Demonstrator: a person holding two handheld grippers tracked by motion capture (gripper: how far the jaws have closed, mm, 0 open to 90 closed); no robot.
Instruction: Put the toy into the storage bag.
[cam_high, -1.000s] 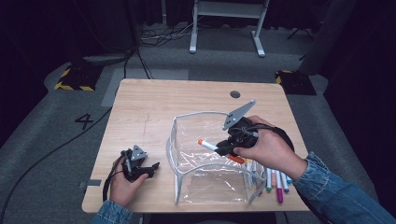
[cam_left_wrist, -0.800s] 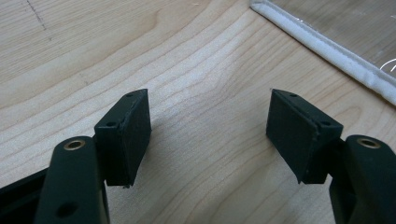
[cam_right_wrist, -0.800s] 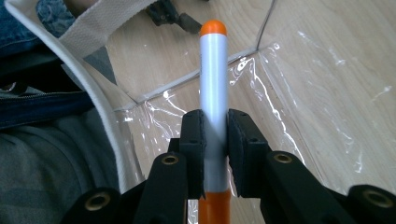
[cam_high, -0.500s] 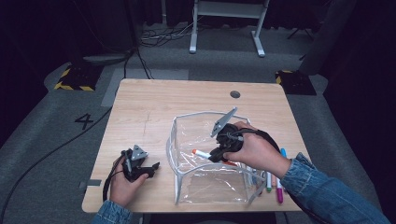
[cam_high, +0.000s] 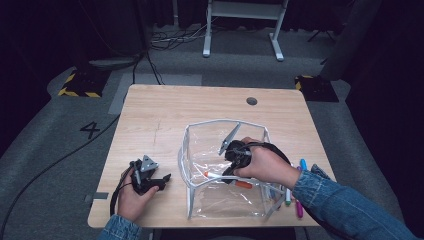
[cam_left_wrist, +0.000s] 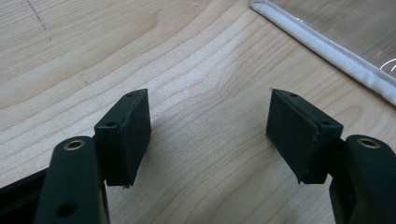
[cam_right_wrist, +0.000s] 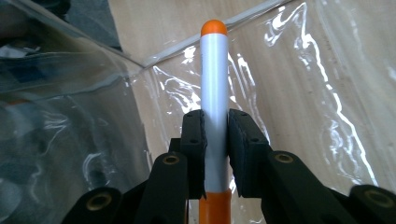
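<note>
— Where's the marker (cam_right_wrist: 214, 93) now?

— Clamped in my right gripper (cam_right_wrist: 215, 135), white barrel pinched between both pads, orange tip pointing away from me. It's down inside the clear bag (cam_high: 220, 200), just above the bag's floor.

— And your other tool?

— My left gripper (cam_left_wrist: 209, 135) rests on the table (cam_high: 165, 115) beside the bag's white rim, jaws standing apart with nothing between them.

— How do you finish this step cleanly?

— I'd lower until the marker lies flat on the plastic, then part the jaws only a little so it doesn't roll. I'd lift straight out through the mouth, minding the wire-stiff rim. The other markers (cam_high: 295, 200) wait on the table by my right sleeve.
</note>
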